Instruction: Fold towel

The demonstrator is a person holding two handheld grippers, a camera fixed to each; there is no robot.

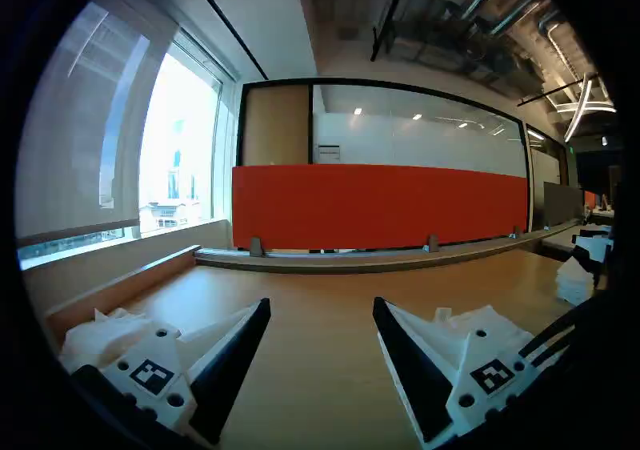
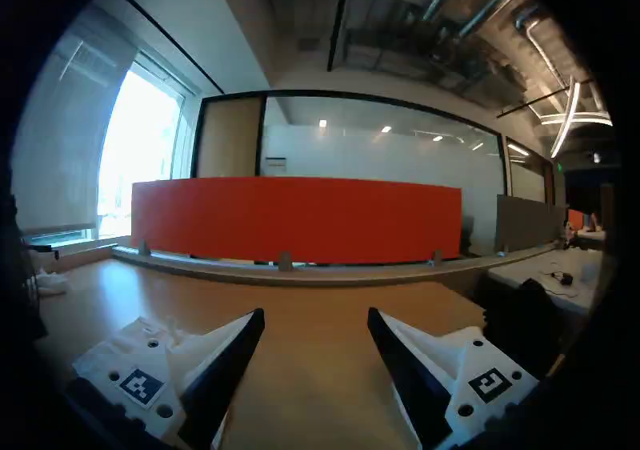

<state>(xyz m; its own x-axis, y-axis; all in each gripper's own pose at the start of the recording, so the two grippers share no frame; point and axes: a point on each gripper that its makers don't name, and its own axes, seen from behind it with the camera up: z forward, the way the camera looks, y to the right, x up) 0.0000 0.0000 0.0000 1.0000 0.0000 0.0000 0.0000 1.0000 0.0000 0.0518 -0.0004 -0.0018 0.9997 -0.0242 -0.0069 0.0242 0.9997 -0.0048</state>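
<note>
Holding both grippers low over the wooden desk [image 1: 320, 370], you face the orange partition [image 1: 376, 206]. Left gripper [image 1: 320, 301]: jaws wide apart, gripping nothing. Right gripper [image 2: 316, 312]: jaws equally wide, empty. White towel [image 1: 100, 336] lies crumpled on the desk behind one finger of the left gripper. More white cloth [image 1: 480, 320] shows past the other finger, possibly the same towel. Bright window [image 1: 176, 170] at far left.

Between my fingers [image 1: 232, 354] the table [image 1: 320, 322] runs open to the red partition [image 1: 376, 206]; a towel [image 1: 104, 334] lies heaped beside them
</note>
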